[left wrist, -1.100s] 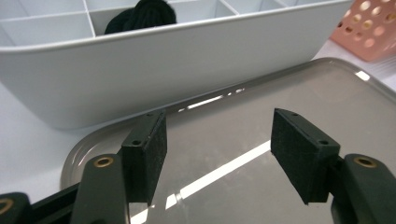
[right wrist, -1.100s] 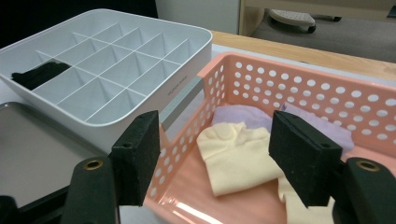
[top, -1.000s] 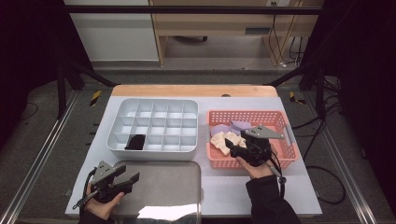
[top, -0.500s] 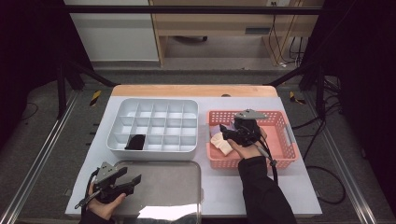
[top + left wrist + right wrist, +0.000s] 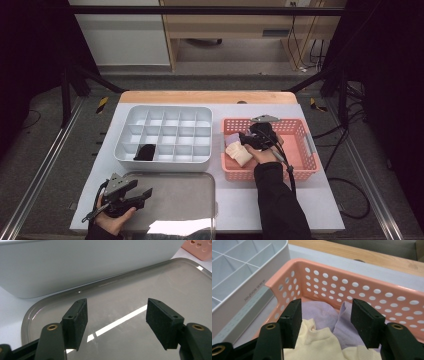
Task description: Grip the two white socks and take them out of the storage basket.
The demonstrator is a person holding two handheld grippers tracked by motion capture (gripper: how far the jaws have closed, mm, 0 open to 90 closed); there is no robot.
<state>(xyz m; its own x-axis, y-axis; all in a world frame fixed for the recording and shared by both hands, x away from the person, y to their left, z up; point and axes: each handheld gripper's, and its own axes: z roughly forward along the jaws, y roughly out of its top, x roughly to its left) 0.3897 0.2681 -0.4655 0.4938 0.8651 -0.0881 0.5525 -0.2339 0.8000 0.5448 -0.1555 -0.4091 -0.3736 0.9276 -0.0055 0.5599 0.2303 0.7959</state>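
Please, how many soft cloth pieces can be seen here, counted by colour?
Pale yellow folded cloth pieces in the pink perforated plastic basket: 1
Lilac cloth pieces in the basket: 1
Black cloth pieces in the white divided plastic organiser: 1
Total: 3

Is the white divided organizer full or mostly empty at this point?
Mostly empty. In the high view, the white divided organizer holds a single dark item in a near-row compartment; the other compartments show bare white bottoms.
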